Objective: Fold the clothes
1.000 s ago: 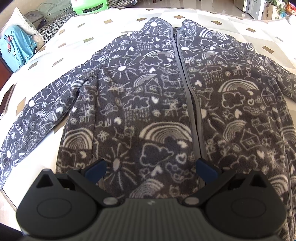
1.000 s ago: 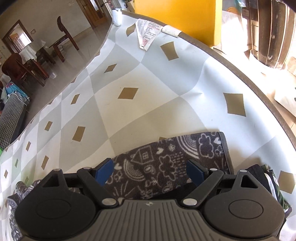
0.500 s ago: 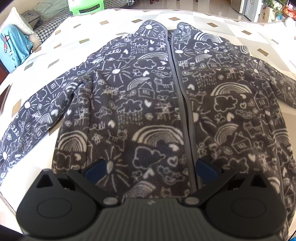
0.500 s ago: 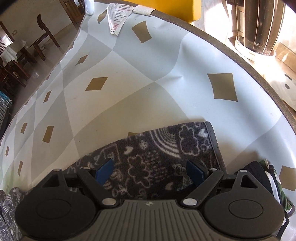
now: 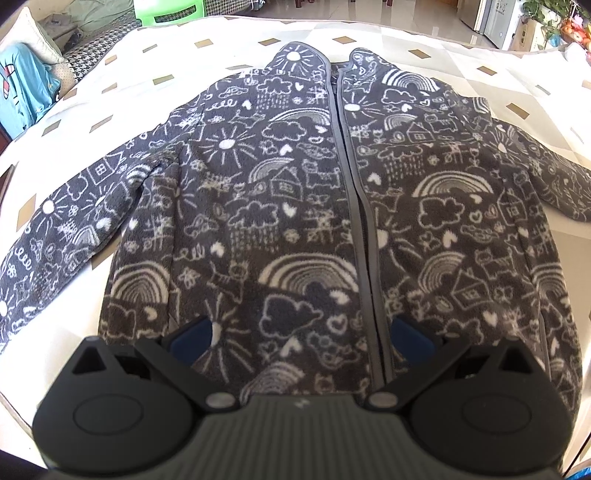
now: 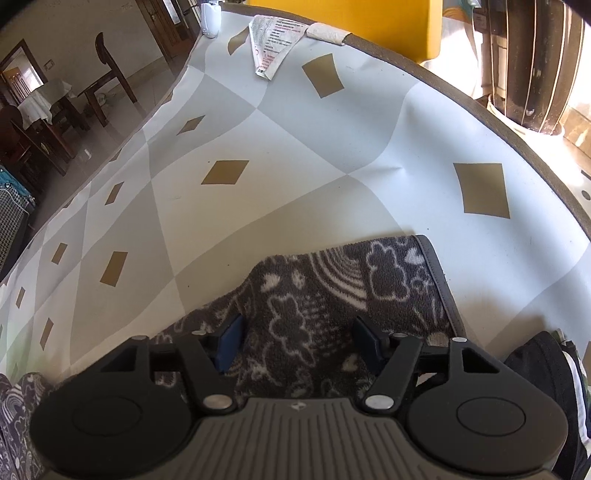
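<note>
The landmark is the dark fleece jacket (image 5: 295, 206) with white drawings of suns, rainbows, clouds and houses, and every place here is given from it. It lies flat and front side up on the tablecloth (image 5: 480, 66), which is white and grey with small brown diamonds. Its grey zipper line (image 5: 354, 206) runs down the middle of the body.

On the left of the jacket, its one sleeve (image 5: 62, 221) stretches out to the side over the cloth. Beyond the jacket's far left corner a light blue cloth (image 5: 22, 92) hangs on a seat, and behind the collar stands a green plastic stool (image 5: 162, 11).

The left gripper (image 5: 303, 339) hovers over the lower hem, just left of the zipper line. Its jaws stand wide apart and grasp nothing; the fleece is only under them.

On the right of the jacket, the other sleeve ends in a cuff (image 6: 373, 273) with a grey edge, which lies flat on the cloth. The right gripper (image 6: 295, 339) is low over this cuff. Its jaws are closing with the cuff fabric between them, but the blue pads (image 6: 231, 341) are not yet pressing the fabric together. Far beyond the cuff, a printed paper (image 6: 273, 48) lies near the table edge, in front of a yellow object (image 6: 369, 22).
</note>
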`<state>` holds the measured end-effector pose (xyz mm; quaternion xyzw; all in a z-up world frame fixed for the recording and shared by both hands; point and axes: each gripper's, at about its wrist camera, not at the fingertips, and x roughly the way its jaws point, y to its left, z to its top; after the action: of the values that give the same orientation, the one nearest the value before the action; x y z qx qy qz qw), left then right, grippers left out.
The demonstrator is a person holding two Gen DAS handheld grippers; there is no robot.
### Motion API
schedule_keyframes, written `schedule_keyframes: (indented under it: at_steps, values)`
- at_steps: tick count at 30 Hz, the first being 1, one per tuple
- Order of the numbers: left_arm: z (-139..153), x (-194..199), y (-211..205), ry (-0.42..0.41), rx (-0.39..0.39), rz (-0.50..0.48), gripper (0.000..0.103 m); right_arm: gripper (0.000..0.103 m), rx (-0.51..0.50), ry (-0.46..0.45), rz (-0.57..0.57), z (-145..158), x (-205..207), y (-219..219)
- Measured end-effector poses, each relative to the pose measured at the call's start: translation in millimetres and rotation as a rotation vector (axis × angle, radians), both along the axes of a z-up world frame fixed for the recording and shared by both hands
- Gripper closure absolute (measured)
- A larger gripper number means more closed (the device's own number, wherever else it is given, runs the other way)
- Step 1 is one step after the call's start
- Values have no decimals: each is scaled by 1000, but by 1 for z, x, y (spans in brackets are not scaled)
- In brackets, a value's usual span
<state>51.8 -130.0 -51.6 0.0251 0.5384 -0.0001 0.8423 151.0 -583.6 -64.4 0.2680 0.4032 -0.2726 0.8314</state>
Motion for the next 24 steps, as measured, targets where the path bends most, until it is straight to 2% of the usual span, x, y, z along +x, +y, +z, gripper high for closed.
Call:
schedule_keyframes:
  at_steps: [4, 6, 9, 15, 24]
  values:
    - [0, 0, 1, -3, 1, 1, 0, 61, -25, -9, 29, 6, 5, 7]
    - [0, -1, 2, -5, 4, -1, 0, 73, -29, -16, 39, 9, 6, 10]
    - [1, -1, 2, -8, 9, 1, 0, 84, -2, -42, 55, 13, 10, 15]
    - [3, -2, 4, -14, 10, 5, 0, 87, 14, -80, 127, 26, 17, 37]
    - [6, -4, 8, -24, 10, 8, 0, 87, 87, -201, 284, 58, 25, 88]
